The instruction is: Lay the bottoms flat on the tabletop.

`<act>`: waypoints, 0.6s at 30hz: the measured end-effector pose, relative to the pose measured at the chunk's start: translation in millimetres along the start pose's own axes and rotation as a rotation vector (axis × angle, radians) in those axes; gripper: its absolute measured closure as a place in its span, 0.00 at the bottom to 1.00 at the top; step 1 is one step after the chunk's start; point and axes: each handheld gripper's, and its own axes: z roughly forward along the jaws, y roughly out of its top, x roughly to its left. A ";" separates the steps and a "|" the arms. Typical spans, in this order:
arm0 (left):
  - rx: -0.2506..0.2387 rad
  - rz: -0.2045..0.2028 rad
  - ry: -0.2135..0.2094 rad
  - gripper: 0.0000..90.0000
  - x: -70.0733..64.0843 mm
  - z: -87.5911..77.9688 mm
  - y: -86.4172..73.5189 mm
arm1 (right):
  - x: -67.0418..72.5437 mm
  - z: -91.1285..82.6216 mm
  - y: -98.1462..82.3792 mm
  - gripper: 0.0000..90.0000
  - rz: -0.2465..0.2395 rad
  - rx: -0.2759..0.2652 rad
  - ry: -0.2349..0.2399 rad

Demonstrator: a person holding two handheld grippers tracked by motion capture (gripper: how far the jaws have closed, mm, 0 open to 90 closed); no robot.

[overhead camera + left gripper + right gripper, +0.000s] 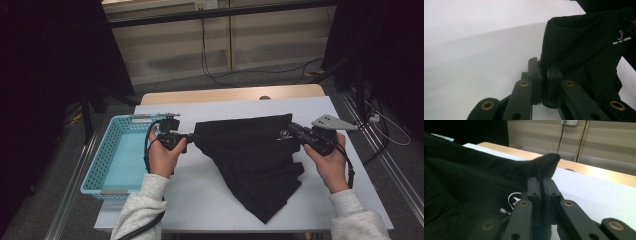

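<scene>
A black garment (252, 155) with a small white logo (285, 134) is stretched over the white table sheet (210, 200), its lower part hanging in a point toward the front edge. My left gripper (192, 136) is shut on the garment's left upper corner (549, 50), the cloth pinched between the jaws. On the right, my right gripper (294, 128) is shut on the right upper corner (546, 165), which bulges up past the pads. The logo (511, 202) shows beside its jaws. Both corners are held a little above the table.
A light blue plastic basket (102, 165) stands at the table's left edge beside my left hand. The wooden tabletop (225, 94) shows behind the white sheet. Cables hang down the far wall, and dark stands flank the table.
</scene>
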 end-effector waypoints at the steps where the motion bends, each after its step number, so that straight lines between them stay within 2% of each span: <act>1: 0.002 -0.001 0.000 0.94 0.0 0.4 0.1 | 0.1 0.2 0.5 0.95 -0.003 0.001 -0.001; 7: 0.001 -0.003 -0.003 0.94 -0.3 3.7 -0.9 | 0.6 0.5 -1.4 0.95 -0.005 -0.001 -0.007; 11: 0.015 0.009 0.001 0.94 -0.6 6.4 -3.0 | 0.5 1.1 -5.0 0.95 -0.006 0.009 -0.006; 18: 0.022 -0.007 -0.006 0.94 0.4 9.7 -7.4 | 1.7 1.7 -11.4 0.95 -0.004 0.020 -0.001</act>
